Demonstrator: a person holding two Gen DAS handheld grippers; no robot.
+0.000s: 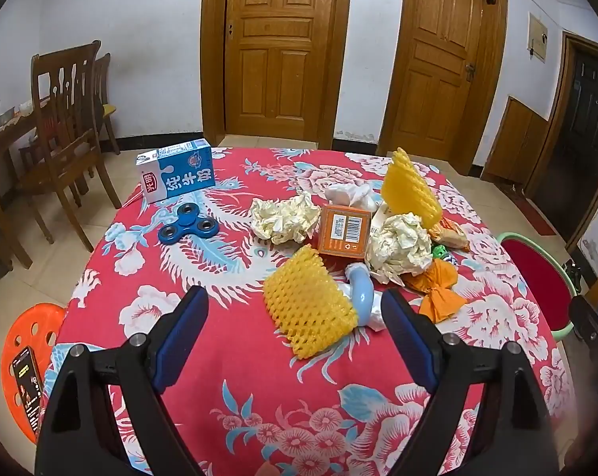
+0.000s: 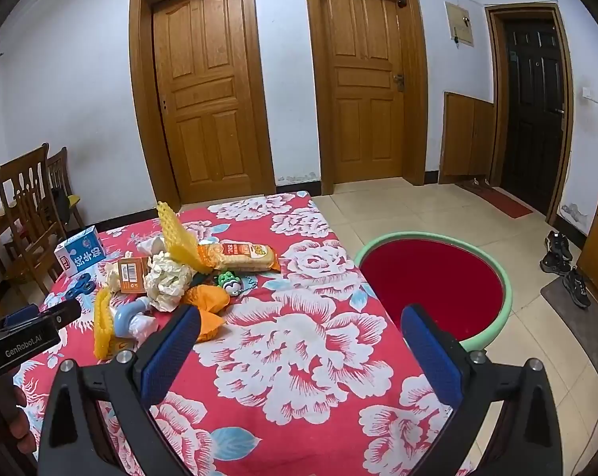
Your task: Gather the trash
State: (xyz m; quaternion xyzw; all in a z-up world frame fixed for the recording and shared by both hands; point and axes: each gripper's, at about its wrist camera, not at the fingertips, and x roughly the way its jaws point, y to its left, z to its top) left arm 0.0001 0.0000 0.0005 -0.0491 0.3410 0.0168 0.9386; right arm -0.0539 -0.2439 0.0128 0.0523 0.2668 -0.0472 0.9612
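Spanning both views, the table (image 1: 227,357) under its red floral cloth carries everything I must sort, and I judge the litter was heaped toward its right half so that it lies close to the green-rimmed basin (image 2: 493,333) with the red interior, which stands on the floor just beside that edge and is the likely receptacle. My right gripper (image 2: 299,351) hangs over bare cloth between heap and basin, jaws at their widest and holding nothing; my left gripper (image 1: 295,325) points down at the heap, jaws likewise fully apart and empty, with the near yellow foam net (image 1: 309,305) lying just ahead between the fingers but not touched. Behind that net sit a pale blue curved piece (image 1: 362,289), two crumpled paper balls (image 1: 398,248) (image 1: 283,218), a small orange box (image 1: 344,232), an orange wrapper (image 1: 437,285), a second foam net (image 1: 410,190) leaning upright, and white tissue (image 1: 350,194); the right view adds a biscuit packet (image 2: 239,256) and a small green toy (image 2: 229,281). Well apart to the left stand a blue milk carton (image 1: 176,174) and a blue fidget spinner (image 1: 188,222); the spinner and toy are probably not trash, so they are what I must avoid sweeping up. Items in the heap overlap, so lifting one may drag its neighbours. Beyond the table, wooden chairs (image 1: 69,119) and an orange stool (image 1: 29,341) bearing a phone (image 1: 27,380) obstruct nothing.
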